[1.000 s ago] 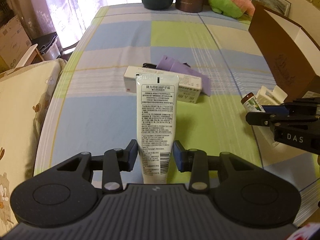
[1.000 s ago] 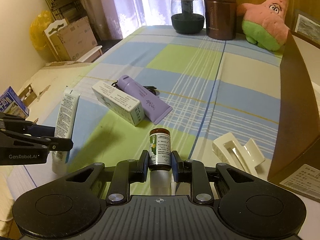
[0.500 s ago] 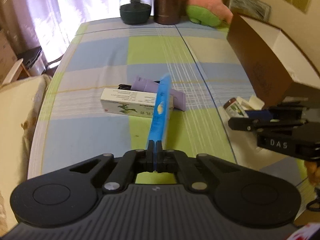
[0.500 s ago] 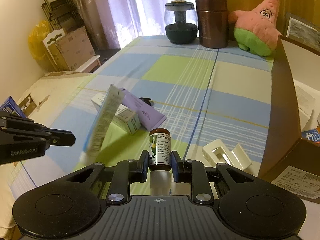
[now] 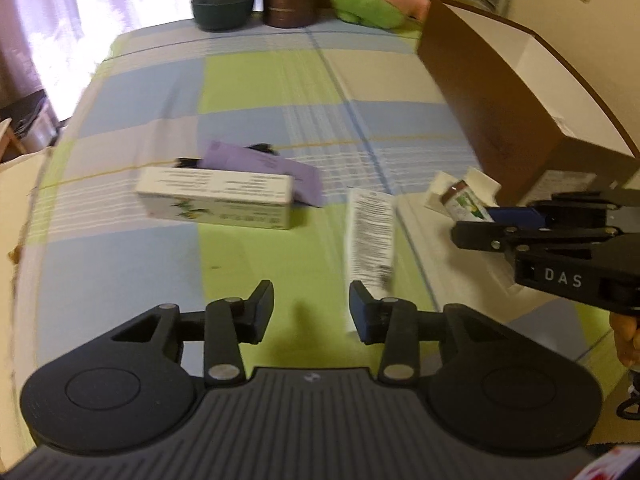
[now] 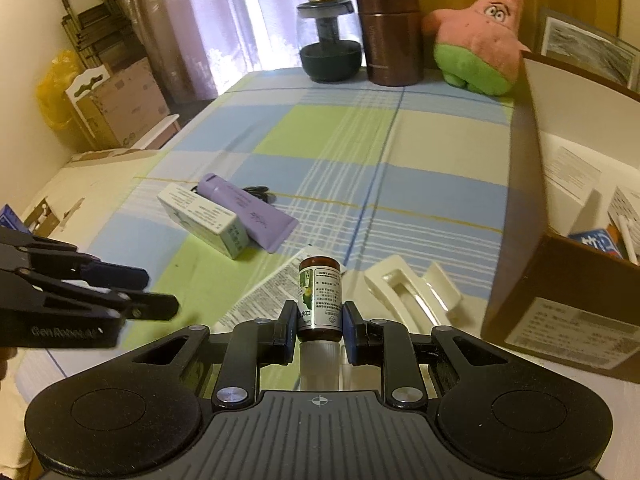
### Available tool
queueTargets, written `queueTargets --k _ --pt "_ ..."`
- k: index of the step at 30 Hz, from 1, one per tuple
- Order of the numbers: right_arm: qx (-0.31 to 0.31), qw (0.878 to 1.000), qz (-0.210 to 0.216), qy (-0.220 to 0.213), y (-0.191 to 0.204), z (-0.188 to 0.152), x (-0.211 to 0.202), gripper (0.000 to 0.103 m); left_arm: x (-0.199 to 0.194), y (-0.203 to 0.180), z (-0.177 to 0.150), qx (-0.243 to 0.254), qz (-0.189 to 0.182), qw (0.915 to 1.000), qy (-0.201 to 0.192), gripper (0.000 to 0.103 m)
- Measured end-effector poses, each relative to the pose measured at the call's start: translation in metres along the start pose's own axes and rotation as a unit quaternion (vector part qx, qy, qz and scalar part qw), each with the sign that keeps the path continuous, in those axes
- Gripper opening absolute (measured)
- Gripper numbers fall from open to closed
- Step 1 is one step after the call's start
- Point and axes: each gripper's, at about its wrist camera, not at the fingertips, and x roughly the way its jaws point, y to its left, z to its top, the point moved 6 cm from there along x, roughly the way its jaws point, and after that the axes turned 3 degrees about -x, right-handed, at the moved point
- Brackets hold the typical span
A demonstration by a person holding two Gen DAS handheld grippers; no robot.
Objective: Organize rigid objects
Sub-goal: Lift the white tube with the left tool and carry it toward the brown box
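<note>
Tube lay dropped; our left gripper had sprung open, empty. Right gripper still clamped bottle, unboxed.

the right gripper, seen from the left wrist at the right of the scene, carries "das" in pale letters on its black side. the left gripper, seen from the right wrist at near left, shows blurred white lettering starting "gen". print on the white tube, brown bottle and white carton is too small to read.
</note>
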Motion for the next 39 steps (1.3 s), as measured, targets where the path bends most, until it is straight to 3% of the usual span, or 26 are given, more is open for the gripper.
queueTargets --k 10,18,30,39 --pt "0.034 0.999 -0.019 -0.001 -0.025 -0.01 -0.015 0.02 0.038 -0.038 0.008 0.051 -0.033 0.9976 0.034 0.037" --pt "0.057 0.998 -0.031 -0.003 -0.042 -0.017 -0.025 0.02 0.065 -0.048 0.009 0.09 -0.012 0.9944 0.055 0.035" --pt "0.068 0.997 -0.036 -0.003 -0.05 -0.023 -0.031 0.02 0.069 -0.051 0.011 0.108 0.003 0.9931 0.047 0.033" --pt "0.063 0.997 -0.031 -0.012 -0.047 -0.019 -0.033 0.02 0.043 -0.056 0.019 0.104 -0.002 0.9945 0.005 0.032"
